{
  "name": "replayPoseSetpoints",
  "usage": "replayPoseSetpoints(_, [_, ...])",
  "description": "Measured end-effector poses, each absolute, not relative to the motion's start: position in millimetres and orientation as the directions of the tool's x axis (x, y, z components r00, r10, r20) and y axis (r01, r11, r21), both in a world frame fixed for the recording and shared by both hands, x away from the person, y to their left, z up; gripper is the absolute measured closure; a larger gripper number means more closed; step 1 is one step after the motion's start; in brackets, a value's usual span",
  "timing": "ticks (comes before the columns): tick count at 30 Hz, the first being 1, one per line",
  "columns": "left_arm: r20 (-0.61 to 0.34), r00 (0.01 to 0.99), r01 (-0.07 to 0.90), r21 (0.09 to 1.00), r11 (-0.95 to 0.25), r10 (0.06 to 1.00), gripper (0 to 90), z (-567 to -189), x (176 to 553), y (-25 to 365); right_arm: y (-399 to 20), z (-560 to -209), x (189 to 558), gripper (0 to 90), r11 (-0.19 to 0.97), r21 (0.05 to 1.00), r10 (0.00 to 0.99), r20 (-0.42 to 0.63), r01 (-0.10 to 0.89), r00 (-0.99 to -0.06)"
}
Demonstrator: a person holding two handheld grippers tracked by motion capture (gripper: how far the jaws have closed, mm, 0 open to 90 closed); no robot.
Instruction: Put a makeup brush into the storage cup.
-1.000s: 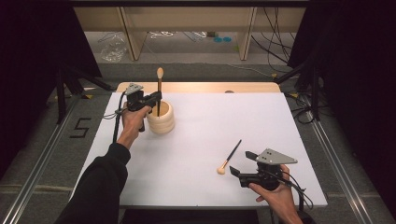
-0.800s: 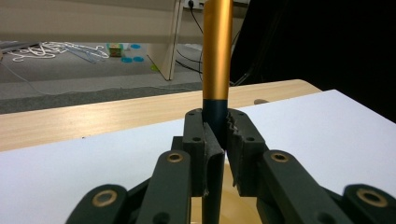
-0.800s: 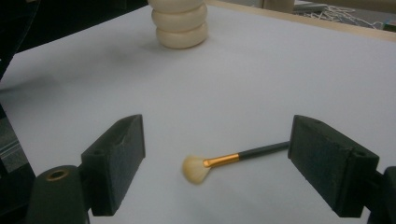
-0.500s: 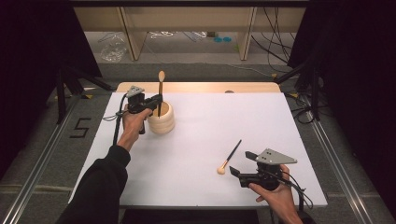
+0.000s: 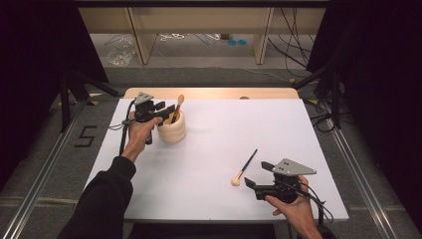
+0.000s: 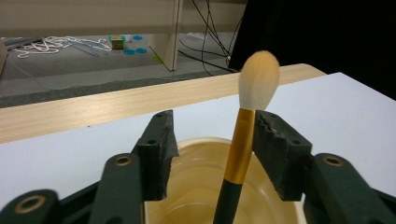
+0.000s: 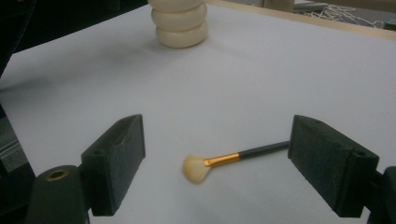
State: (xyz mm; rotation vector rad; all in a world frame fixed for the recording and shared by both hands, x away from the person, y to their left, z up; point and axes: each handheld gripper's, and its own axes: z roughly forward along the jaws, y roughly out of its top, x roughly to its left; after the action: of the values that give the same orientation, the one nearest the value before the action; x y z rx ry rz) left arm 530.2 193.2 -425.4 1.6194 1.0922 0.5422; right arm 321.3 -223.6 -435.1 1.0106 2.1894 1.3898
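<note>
High view: set above the near edge of the white rectangular table (image 5: pixel 209 149), facing forward and down; whole tabletop taken in, floor and shelving beyond.

Left gripper view: carried low and close behind the cream ribbed holder cup (image 6: pixel 196 182), aimed level across the table's far edge.

Right gripper view: held close above the tabletop, tilted down at the black-handled, gold-ferruled brush (image 7: pixel 233 158). The cup (image 7: pixel 180 23) is shared by all three views.
</note>
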Motion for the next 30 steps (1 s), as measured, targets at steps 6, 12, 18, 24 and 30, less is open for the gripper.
replayPoseSetpoints(6, [-0.184,0.493,0.394,0.919,-0.03,0.85,39.7,-418.2,522.3,193.9,-223.5,-435.3,321.5,19.7,0.257,0.89,0.729,0.077,0.376,-0.68])
replayPoseSetpoints(12, [-0.194,0.509,0.406,0.913,-0.036,0.839,32.4,-410.5,510.6,193.7,-224.3,-434.2,320.7,19.8,0.264,0.886,0.734,0.073,0.382,-0.675])
replayPoseSetpoints(18, [-0.224,0.513,0.431,0.902,-0.023,0.829,27.7,-406.0,497.0,194.9,-224.2,-434.1,320.6,19.7,0.264,0.886,0.734,0.072,0.381,-0.676])
replayPoseSetpoints(24, [-0.225,0.537,0.418,0.908,-0.024,0.813,25.2,-400.4,484.5,194.3,-223.9,-433.9,320.6,19.7,0.272,0.884,0.731,0.067,0.38,-0.679])
replayPoseSetpoints(30, [-0.201,0.548,0.421,0.905,-0.06,0.812,23.4,-402.8,472.1,194.4,-223.4,-434.9,321.2,19.7,0.257,0.891,0.731,0.073,0.373,-0.678])
